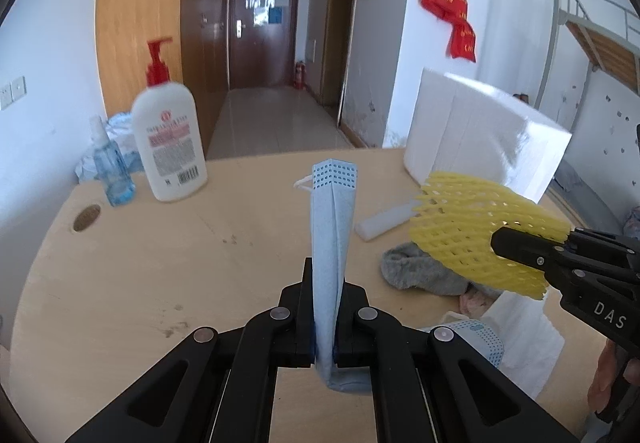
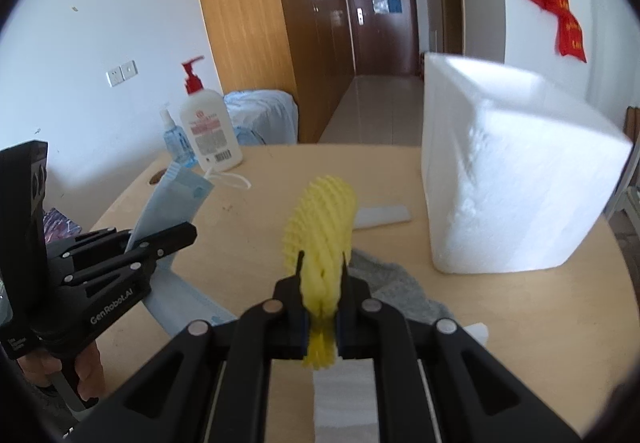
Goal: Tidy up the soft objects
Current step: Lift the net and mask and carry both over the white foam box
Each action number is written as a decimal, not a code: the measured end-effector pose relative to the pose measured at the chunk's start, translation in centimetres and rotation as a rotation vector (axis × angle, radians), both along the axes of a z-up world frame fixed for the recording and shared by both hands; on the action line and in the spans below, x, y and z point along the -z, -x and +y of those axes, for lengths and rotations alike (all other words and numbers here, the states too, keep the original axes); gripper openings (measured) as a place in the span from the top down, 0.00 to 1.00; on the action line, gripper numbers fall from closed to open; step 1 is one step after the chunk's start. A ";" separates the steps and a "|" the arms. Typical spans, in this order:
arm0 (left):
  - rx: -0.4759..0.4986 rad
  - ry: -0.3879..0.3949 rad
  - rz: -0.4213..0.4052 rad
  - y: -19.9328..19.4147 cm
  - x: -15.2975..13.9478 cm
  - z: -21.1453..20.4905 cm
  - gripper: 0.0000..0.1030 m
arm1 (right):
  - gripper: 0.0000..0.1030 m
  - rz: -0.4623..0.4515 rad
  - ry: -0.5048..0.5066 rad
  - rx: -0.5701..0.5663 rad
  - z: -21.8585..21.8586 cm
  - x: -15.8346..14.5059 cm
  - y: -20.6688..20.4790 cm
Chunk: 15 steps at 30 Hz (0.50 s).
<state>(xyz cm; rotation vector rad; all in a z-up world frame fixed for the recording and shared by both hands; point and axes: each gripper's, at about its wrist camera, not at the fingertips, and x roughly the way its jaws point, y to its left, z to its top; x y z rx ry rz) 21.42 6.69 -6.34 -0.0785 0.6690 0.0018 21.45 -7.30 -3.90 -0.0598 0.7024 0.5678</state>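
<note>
Face mask (image 1: 330,239): light blue, folded, clamped between the closed fingers of the left hand-held gripper (image 1: 324,307); it stands up above the worktop (image 1: 160,263), its white ear loop trailing at the far end.
Foam fruit net (image 2: 324,239): yellow mesh sleeve, pinched in the right hand-held gripper (image 2: 322,303), whose fingers are drawn in narrow on its near end; it is held clear of the worktop.
Grey cloth (image 1: 420,271): crumpled on the worktop, under the yellow net.
Second face mask (image 1: 476,335): blue, lying near the right edge, beside white foam sheet (image 1: 528,347).
Foam stick (image 1: 384,221): white, flat on the worktop, just before the foam box.
Foam box (image 2: 516,171): large, white, at the far right.
Bottles: white pump bottle (image 1: 170,131) with a red pump and small blue spray bottle (image 1: 114,171), side by side at the far left.
</note>
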 end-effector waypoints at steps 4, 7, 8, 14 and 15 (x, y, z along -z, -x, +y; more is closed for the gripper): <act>-0.006 -0.010 -0.040 1.9 -1.6 -0.4 0.95 | 0.88 -0.059 -0.007 0.011 -0.6 -1.9 2.0; -0.016 0.008 -0.065 3.4 -2.8 -0.3 0.95 | 0.88 -0.098 -0.023 0.016 -1.3 -3.2 3.9; -0.023 0.008 -0.078 4.1 -3.2 -0.5 0.95 | 0.88 -0.106 -0.026 0.016 -1.4 -3.4 4.5; -0.041 -0.007 -0.141 8.1 -5.0 -1.0 0.95 | 0.88 -0.152 -0.083 0.017 -2.5 -5.0 8.1; -0.044 -0.009 -0.150 8.9 -5.3 -1.1 0.95 | 0.88 -0.167 -0.092 0.016 -2.7 -5.4 8.9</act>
